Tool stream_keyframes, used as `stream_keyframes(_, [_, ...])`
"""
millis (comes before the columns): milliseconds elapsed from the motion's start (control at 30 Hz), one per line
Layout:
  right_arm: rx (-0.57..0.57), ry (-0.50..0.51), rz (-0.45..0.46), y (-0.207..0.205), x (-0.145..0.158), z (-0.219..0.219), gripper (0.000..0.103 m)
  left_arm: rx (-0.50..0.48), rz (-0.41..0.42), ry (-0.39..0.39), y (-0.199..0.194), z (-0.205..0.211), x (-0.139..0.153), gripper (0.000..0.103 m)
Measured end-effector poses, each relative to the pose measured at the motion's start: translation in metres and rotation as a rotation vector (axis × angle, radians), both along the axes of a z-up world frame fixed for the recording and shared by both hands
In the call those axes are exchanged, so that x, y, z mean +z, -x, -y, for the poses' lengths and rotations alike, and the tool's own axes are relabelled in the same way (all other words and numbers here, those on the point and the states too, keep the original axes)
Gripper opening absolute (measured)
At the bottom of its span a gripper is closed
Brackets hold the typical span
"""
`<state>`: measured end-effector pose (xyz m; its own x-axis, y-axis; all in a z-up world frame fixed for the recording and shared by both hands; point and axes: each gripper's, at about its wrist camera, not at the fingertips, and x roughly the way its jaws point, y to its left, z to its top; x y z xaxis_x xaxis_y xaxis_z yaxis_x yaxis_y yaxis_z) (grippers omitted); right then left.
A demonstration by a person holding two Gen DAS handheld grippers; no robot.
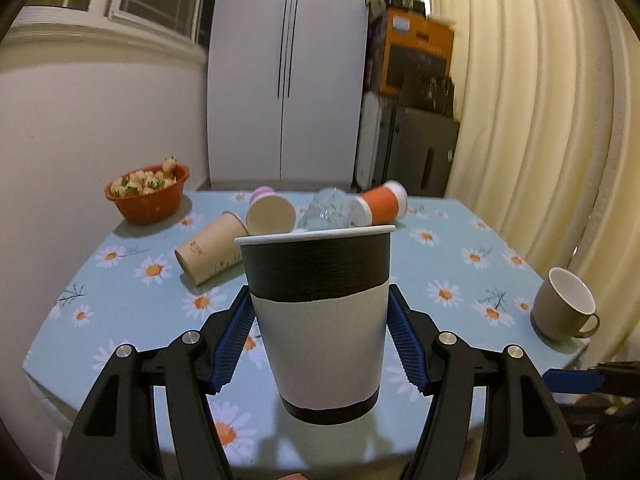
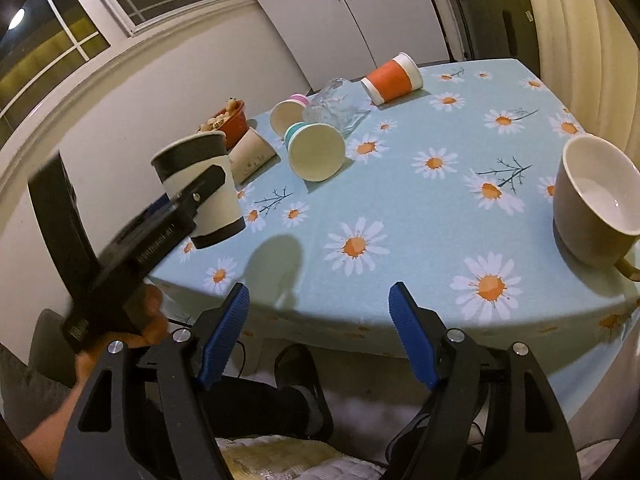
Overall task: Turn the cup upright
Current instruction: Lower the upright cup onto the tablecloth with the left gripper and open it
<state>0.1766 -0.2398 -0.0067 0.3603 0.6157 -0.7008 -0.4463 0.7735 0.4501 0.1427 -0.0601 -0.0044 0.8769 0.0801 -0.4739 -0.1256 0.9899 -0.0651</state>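
Note:
My left gripper (image 1: pixel 320 312) is shut on a black-and-white paper cup (image 1: pixel 320 320), held upright with its mouth up, a little above the near left part of the table. It also shows in the right wrist view (image 2: pixel 200 188), tilted slightly, with a shadow below it. My right gripper (image 2: pixel 318 304) is open and empty, off the table's near edge. Several other cups lie on their sides: a tan one (image 1: pixel 210 252), a cream one with a pink base (image 1: pixel 270 214), an orange one (image 1: pixel 382 202), a teal-based one (image 2: pixel 316 150).
The table (image 2: pixel 400 208) has a blue daisy cloth. A clear glass (image 2: pixel 336 110) lies among the cups. A beige mug (image 2: pixel 596 204) stands upright at the right. A red bowl of food (image 1: pixel 148 192) sits at the far left. A curtain hangs at the right.

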Motion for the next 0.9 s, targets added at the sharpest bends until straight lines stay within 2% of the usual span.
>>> stream_keyframes(67, [-0.002,0.000,-0.006,0.000,-0.001,0.002,0.072,0.001,0.047,-0.002,0.003,0.001,-0.009,0.064])
stream_keyframes(267, [-0.011,-0.017,-0.014,-0.001,0.000,0.006,0.072,0.036,0.153,-0.078,0.003,0.009,-0.042,0.064])
stream_keyframes(433, [-0.012,-0.007,-0.033,-0.003,-0.005,0.005,0.072,0.064,0.217,-0.080,0.006,0.005,-0.062,0.064])
stream_keyframes(533, [-0.011,-0.006,-0.043,-0.005,-0.007,0.005,0.072,0.086,0.238,-0.092,0.007,0.004,-0.071,0.064])
stream_keyframes(733, [-0.024,-0.002,-0.067,-0.010,-0.012,0.006,0.072,0.074,0.266,-0.178,0.007,0.020,-0.081,0.064])
stream_keyframes(900, [-0.024,0.007,-0.074,-0.011,-0.014,0.004,0.072,0.089,0.254,-0.180,0.006,0.019,-0.088,0.065])
